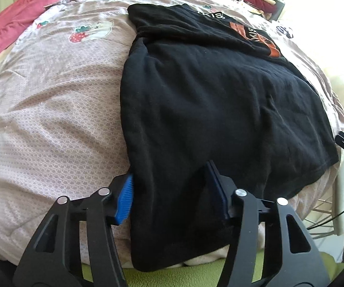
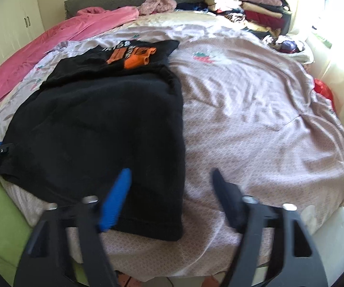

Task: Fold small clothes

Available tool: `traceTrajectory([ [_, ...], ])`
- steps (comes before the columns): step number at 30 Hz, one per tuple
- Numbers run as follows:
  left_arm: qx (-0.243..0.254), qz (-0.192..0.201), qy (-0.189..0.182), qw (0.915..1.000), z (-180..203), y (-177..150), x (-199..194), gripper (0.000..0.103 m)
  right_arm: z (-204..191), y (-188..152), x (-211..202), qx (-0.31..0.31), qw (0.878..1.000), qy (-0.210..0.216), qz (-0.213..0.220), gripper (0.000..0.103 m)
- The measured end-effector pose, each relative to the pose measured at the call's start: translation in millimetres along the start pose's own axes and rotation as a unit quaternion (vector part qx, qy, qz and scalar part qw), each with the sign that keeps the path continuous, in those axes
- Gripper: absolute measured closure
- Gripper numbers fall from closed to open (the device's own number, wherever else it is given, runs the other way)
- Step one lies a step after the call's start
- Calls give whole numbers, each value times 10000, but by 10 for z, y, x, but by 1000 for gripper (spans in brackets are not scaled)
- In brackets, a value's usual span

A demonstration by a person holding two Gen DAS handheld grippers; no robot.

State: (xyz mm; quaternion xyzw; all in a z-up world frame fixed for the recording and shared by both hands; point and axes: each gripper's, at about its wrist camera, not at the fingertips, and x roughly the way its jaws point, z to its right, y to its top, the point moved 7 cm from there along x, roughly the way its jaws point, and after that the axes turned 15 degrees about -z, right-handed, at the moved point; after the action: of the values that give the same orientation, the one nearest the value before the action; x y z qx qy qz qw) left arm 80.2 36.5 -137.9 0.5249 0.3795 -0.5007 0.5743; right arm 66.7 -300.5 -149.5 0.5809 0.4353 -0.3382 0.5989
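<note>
A black cotton T-shirt with an orange and white chest print lies spread on a bed covered by a pale pink quilted bedspread printed with strawberries. The shirt's sides appear folded inward, making a long dark panel, with the printed part at the far end and the hem hanging slightly over the near edge of the bed.

The left gripper, black with blue ribbed pads, has its jaws spread apart at the shirt's near left corner; the fabric edge runs between the two fingers, and the left pad sits just beside the shirt's side edge.

The right gripper is also spread wide, straddling the shirt's near right edge, its blue pad over the black cloth and its dark finger over the bedspread. This view is blurred.

A crumpled pink blanket lies along the bed's far left side, and a pile of mixed clothes sits at the far right corner.
</note>
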Motion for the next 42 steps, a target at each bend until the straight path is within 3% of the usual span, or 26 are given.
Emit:
traceTrajectory([
  [4, -74, -39, -171, 9998, -27, -46, -3, 59, -22, 9, 99, 7, 9997, 208, -96, 60],
  [16, -65, -91, -146, 9998, -33, -67, 26, 59, -41, 79, 320, 72, 9991, 373, -179, 58],
  [18, -72, -66, -141, 9999, -36, -65, 20, 64, -48, 93, 323, 69, 9990, 407, -169, 59],
  [20, -72, -39, -145, 9999, -31, -44, 10, 71, -55, 108, 311, 39, 9991, 408, -134, 68],
  [22, -73, -11, -196, 9998, -25, -39, -17, 80, -70, 128, 263, 50, 9988, 477, -39, 88],
  [24, -69, 58, -211, 9997, -17, -34, -60, 88, -75, 147, 213, 46, 9990, 455, 26, 93],
  [27, -85, 153, -290, 9994, -12, -40, -136, 98, -84, 197, 95, 2, 9988, 470, 165, 94],
  [34, -24, 471, -504, 9976, 78, -11, -438, 99, -98, 314, -261, -81, 9968, 475, 643, 94],
  [38, 30, 449, -532, 9976, 138, 50, -435, 99, -116, 393, -334, -114, 9960, 472, 754, 94],
  [42, 7, 669, -614, 9959, 135, 173, -563, 99, -151, 506, -405, -177, 9948, 463, 891, 94],
])
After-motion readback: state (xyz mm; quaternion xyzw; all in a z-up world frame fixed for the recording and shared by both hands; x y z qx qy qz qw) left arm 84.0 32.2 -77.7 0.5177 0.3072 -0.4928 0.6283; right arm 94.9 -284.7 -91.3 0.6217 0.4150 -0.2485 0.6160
